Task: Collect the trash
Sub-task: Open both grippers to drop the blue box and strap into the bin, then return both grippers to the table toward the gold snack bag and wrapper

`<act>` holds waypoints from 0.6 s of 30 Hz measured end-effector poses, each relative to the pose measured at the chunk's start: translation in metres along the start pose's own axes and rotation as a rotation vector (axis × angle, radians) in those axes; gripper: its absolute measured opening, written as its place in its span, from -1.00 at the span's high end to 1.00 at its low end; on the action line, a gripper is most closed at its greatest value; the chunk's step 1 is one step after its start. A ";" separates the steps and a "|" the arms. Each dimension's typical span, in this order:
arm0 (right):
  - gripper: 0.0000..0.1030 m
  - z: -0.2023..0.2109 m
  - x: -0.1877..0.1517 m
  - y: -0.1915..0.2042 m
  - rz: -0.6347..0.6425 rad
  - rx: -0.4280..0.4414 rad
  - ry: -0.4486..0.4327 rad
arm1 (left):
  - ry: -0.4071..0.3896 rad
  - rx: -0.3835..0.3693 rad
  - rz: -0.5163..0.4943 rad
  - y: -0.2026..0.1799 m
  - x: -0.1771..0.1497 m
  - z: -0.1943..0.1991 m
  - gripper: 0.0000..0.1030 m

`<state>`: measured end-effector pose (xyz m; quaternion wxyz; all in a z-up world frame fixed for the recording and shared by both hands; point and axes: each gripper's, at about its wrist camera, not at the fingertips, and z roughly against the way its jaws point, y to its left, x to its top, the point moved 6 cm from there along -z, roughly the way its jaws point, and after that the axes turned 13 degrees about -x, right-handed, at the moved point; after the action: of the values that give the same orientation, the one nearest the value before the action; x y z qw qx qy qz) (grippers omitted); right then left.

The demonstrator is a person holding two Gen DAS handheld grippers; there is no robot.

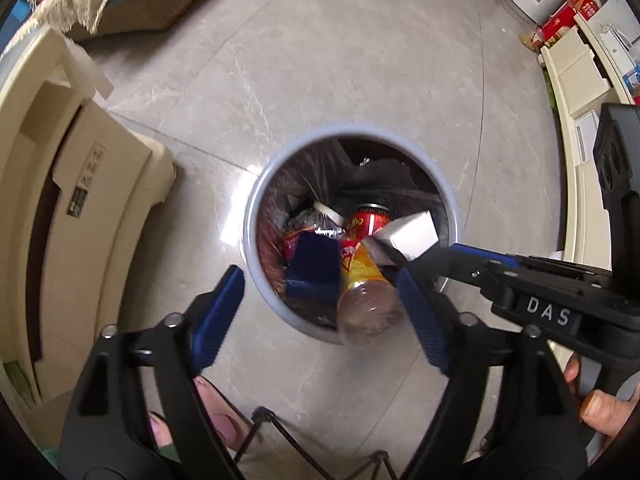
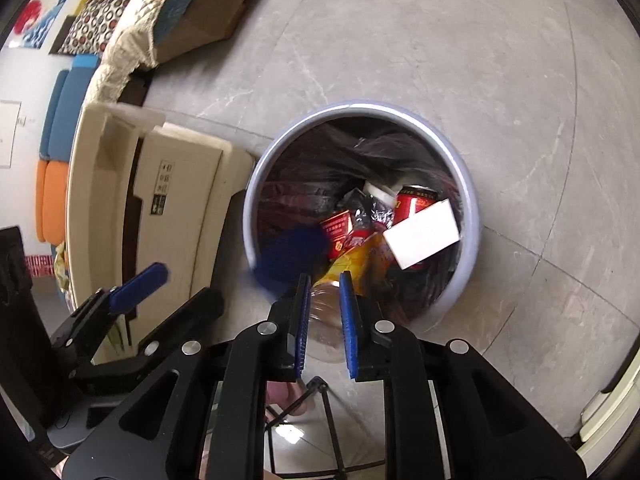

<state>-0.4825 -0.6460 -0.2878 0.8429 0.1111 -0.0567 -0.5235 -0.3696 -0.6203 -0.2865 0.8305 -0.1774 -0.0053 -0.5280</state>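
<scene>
A round grey bin (image 1: 251, 216) with a dark liner stands on the floor; it also shows in the right wrist view (image 2: 472, 200). Inside lie a red can (image 1: 370, 220), a white box (image 1: 412, 234), a dark blue box (image 1: 314, 264) and wrappers. A clear plastic bottle (image 1: 366, 292) with a yellow-red label hangs over the bin's near rim. My right gripper (image 2: 325, 320) is shut on the bottle's base (image 2: 324, 312). My left gripper (image 1: 320, 316) is open and empty just above the bin's near edge, with its blue pads (image 1: 218, 316) wide apart.
A cream cabinet (image 1: 92, 216) stands left of the bin. A sofa with a fringed throw (image 2: 160, 20) is behind it. Cream shelving (image 1: 572, 80) with red boxes runs along the right. Grey floor tiles (image 1: 360, 60) surround the bin. Black tripod legs (image 1: 280, 432) stand below my grippers.
</scene>
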 end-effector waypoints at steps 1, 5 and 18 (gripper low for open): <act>0.49 0.001 0.001 -0.003 -0.011 0.001 -0.006 | -0.005 0.010 -0.007 0.002 0.000 0.002 -0.50; 0.44 0.009 0.003 -0.006 -0.022 0.009 -0.025 | -0.036 0.013 -0.024 0.004 -0.003 0.010 -0.62; 0.40 0.045 0.013 0.031 0.039 0.030 -0.082 | -0.137 0.028 -0.021 0.049 0.012 0.071 -0.64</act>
<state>-0.4593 -0.6498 -0.2370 0.8482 0.1011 -0.1012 -0.5099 -0.3090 -0.5907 -0.2314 0.8249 -0.2014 -0.0712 -0.5233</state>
